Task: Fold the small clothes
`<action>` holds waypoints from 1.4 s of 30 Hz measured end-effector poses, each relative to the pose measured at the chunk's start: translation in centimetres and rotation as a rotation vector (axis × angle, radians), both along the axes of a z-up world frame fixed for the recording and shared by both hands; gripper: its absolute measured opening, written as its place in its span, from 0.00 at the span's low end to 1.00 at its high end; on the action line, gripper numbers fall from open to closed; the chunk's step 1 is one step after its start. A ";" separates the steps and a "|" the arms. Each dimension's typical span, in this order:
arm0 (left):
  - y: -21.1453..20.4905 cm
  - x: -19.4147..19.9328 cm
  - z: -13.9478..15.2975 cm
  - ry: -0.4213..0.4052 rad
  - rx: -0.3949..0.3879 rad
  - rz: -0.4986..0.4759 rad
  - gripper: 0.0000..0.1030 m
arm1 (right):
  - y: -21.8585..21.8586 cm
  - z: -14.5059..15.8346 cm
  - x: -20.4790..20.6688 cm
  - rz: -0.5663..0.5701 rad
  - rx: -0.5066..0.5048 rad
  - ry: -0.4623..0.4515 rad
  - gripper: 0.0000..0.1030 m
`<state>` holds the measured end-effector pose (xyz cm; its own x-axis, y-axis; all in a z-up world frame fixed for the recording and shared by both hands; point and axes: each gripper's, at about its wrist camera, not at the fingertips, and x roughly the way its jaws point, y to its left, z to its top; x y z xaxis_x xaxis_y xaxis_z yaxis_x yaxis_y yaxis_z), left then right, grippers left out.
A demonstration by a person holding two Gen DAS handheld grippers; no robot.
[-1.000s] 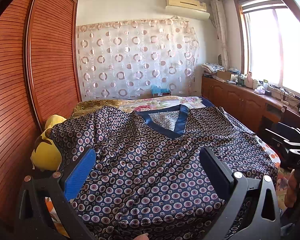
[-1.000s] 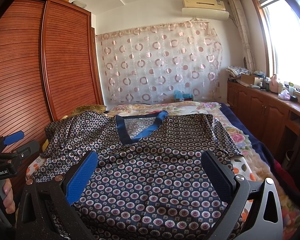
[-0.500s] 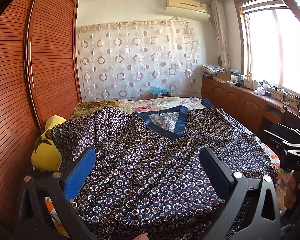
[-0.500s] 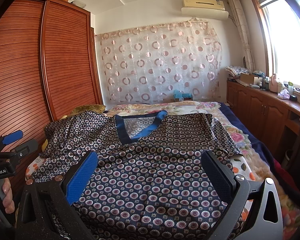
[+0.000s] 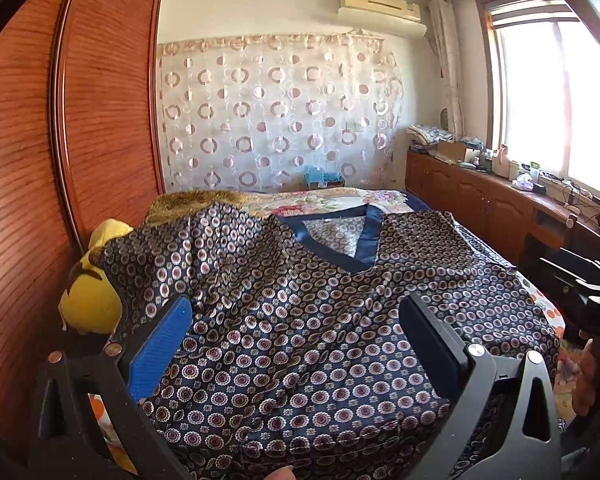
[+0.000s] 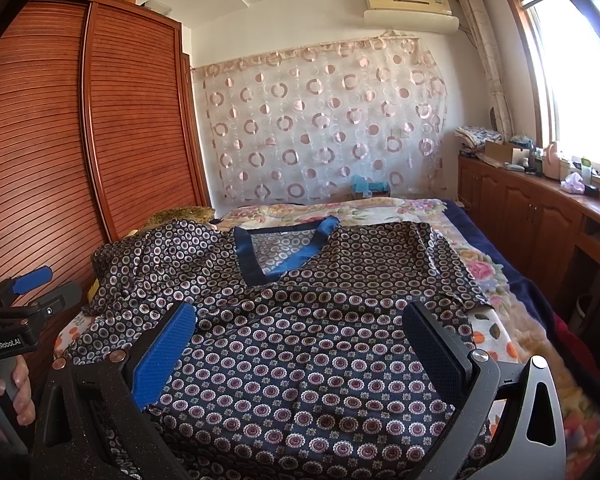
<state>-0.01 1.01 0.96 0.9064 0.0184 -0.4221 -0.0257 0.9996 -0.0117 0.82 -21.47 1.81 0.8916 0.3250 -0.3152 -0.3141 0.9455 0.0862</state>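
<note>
One shirt [image 5: 300, 320] lies spread on the bed [image 6: 500, 280], dark blue with small round flowers all over and a plain blue V-neck band [image 6: 284, 252] pointing toward the near edge. Its left sleeve is rumpled up over one yellow soft toy [image 5: 88, 300] beside the wardrobe [image 5: 100, 120]; its right sleeve lies flat on the flowered bedspread.

Two tools hover over the near hem, one per hand. Left tool [image 5: 296, 340] has its jaws spread wide with nothing between them but the cloth below; I cannot tell whether the tips touch it. Right tool [image 6: 300, 344] is just as wide apart and grips nothing. Each has two fingers with blue pads [image 6: 164, 356].

From the right wrist view, one hand [image 6: 4, 396] is wrapped round the left tool's handle at the left edge. One air conditioner [image 6: 410, 6] hangs above one circle-patterned curtain [image 6: 320, 128], and one long bench [image 6: 540, 200] under the window carries clutter
</note>
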 end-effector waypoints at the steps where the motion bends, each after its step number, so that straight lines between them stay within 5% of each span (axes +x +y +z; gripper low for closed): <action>1: 0.4 0.2 -0.2 0.006 -0.003 0.005 1.00 | -0.1 -0.1 0.3 0.003 0.000 0.007 1.00; 15: 8.5 2.7 -4.2 0.114 -0.009 0.139 1.00 | 1.9 -1.6 4.2 0.057 -0.063 0.076 1.00; 28: 17.3 3.6 -6.3 0.160 -0.107 0.213 1.00 | 4.6 -2.9 9.1 0.156 -0.139 0.160 1.00; 35: 19.1 5.5 -8.6 0.248 -0.207 0.183 0.65 | 5.3 -3.6 9.5 0.166 -0.190 0.199 1.00; 42: 20.1 6.9 -10.7 0.327 -0.241 0.217 0.47 | 6.2 -3.8 10.2 0.158 -0.216 0.217 1.00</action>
<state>6.93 21.09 -9.75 0.7108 0.0589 -0.7010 -0.2749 0.9405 -0.1996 11.06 -15.25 -1.96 0.7398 0.3590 -0.5690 -0.4546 0.8902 -0.0295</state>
